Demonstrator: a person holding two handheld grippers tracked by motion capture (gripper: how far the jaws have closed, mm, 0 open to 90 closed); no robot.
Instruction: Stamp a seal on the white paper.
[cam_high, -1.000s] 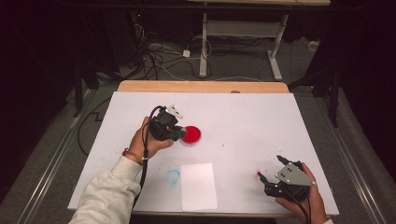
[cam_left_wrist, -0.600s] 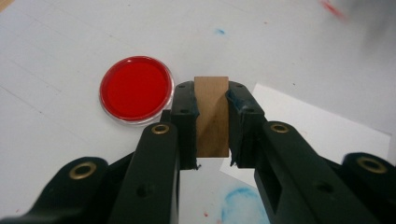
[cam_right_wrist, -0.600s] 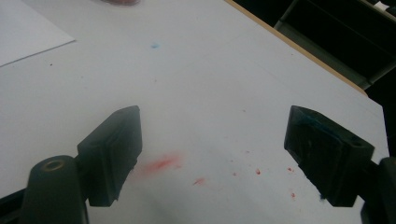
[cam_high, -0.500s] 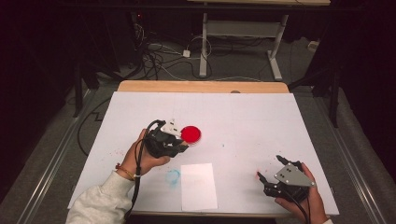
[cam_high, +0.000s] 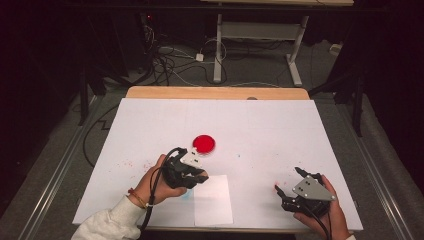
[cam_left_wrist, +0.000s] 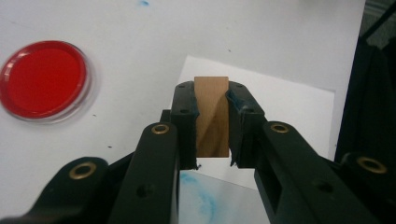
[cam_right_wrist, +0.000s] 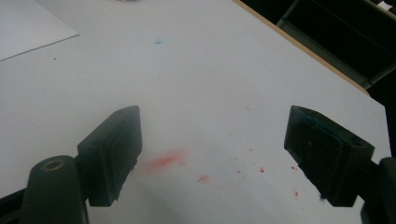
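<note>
From up high, my left claw (cam_high: 192, 172) sits low in the middle of the picture, right at the top left corner of the white paper sheet (cam_high: 212, 202); the red ink dish (cam_high: 204, 144) is just above it, close but not touching; my right claw (cam_high: 295, 190) rests at the lower right, well apart from all that; the white table (cam_high: 300, 130) has little red and blue spots on it.

Looking along my left claw (cam_left_wrist: 212, 123), its two jaws are squeezed tight on a small wooden stamp block (cam_left_wrist: 211, 112); the block stands in the middle of the picture, over the paper sheet (cam_left_wrist: 289, 107); the red ink dish (cam_left_wrist: 42, 79) is at the upper left; a blue smear (cam_left_wrist: 205, 200) shows at the bottom, under the jaws.

Looking along my right claw (cam_right_wrist: 212, 154), the jaws are wide apart and hold nothing; a red smudge (cam_right_wrist: 163, 161) lies on the table between them.

I think I am at the stamping step; the block is over the paper; next I should push it straight down, flat on the sheet, then lift it straight up so the mark stays clean.
</note>
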